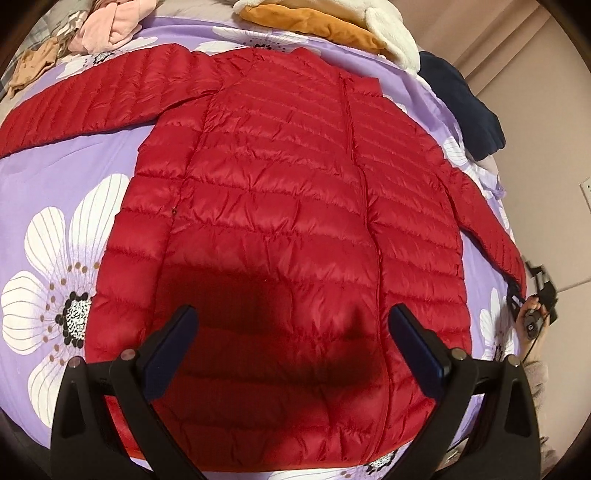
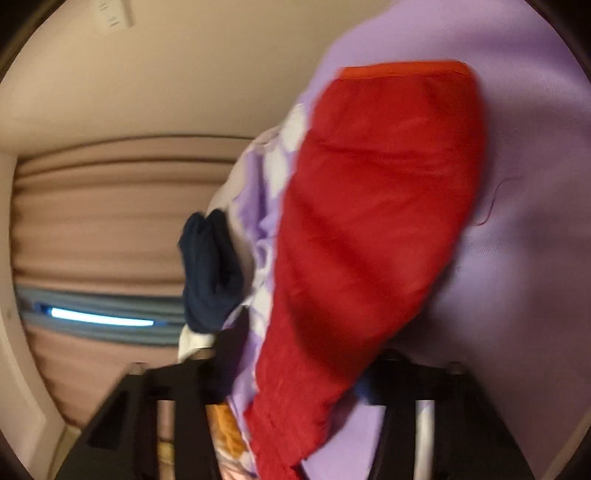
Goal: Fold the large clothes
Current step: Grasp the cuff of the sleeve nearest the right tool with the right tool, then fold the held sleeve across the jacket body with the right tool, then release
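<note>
A red quilted puffer jacket (image 1: 288,206) lies flat on the purple flowered bedsheet (image 1: 55,177), front up, collar at the far end, left sleeve (image 1: 96,99) stretched out to the left. My left gripper (image 1: 293,332) is open and empty, hovering over the jacket's lower hem. The right sleeve (image 1: 487,229) runs down to the bed's right edge, where my right gripper (image 1: 517,295) is at its cuff. In the right wrist view the red sleeve (image 2: 369,221) fills the space between the fingers; the picture is blurred and the fingertips are hidden by the cloth.
Pink and tan clothes (image 1: 103,26) lie at the far left of the bed. An orange and white fleece garment (image 1: 325,26) lies at the far end. A dark navy garment (image 1: 461,103) hangs at the bed's right edge, also in the right wrist view (image 2: 210,273). A beige wall (image 2: 110,92) stands beyond.
</note>
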